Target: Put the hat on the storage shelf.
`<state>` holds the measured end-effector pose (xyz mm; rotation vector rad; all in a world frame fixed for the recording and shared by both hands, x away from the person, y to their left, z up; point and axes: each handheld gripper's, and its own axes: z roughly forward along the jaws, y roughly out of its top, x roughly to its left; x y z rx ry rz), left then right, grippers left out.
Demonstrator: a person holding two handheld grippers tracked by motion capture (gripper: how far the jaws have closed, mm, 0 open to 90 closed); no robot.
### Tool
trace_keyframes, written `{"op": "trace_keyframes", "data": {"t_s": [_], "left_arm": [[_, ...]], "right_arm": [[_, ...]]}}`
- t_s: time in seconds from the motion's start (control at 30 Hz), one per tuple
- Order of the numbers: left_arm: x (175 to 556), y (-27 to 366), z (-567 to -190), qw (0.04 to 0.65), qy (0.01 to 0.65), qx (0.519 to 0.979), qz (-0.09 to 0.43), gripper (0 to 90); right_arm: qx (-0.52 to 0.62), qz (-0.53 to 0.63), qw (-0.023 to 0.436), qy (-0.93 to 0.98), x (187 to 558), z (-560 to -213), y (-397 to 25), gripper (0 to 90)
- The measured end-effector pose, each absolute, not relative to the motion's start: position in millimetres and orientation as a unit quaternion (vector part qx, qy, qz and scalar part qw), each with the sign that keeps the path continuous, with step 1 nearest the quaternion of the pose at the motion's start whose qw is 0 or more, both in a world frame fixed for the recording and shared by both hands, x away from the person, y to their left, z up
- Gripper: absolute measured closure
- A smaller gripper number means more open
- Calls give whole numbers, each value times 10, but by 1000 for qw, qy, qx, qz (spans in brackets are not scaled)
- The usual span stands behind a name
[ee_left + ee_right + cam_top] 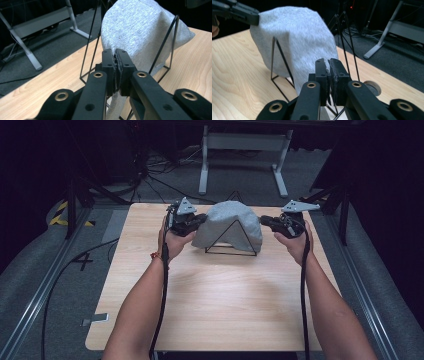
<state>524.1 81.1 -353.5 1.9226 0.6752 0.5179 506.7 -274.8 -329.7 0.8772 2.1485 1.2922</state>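
We have a grey cloth (227,222) draped over a black wire frame (231,242) at the far middle of the wooden table (210,295), and we are on it from both sides. In the high view the cloth forms a rounded hump, its long axis running left to right across the table, from one gripper to the other, with the bulge pointing up and the hem hanging down toward the near edge of the frame. The frame shows a triangular front outline, its base bar lying parallel to that same axis.

Our left gripper (200,219) meets the left edge of the cloth; in the left gripper view its jaws (117,65) are pressed together with grey fabric running down just behind and below them, seemingly nipped, though we cannot see the cloth between the pads for certain. Our right gripper (264,220) touches the right edge; in the right gripper view its jaws (329,72) are likewise closed tight against the hanging cloth. Beyond the table, a white desk leg (204,165) stands on the grey carpet.
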Motion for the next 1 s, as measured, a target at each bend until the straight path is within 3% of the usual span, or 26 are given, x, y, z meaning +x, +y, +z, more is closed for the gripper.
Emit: {"op": "trace_keyframes", "data": {"t_s": [0.6, 0.7, 1.0], "left_arm": [[4844, 1094, -3674, 446, 257, 827, 227, 553], [4763, 1130, -3702, 434, 254, 834, 228, 475], [4466, 1351, -3775, 410, 253, 849, 218, 397]], "right_arm": [[296, 449, 256, 803, 4821, -3303, -2787, 779], [294, 442, 256, 808, 4707, -3307, -2834, 735], [301, 419, 254, 818, 4472, -3401, -2976, 613]]}}
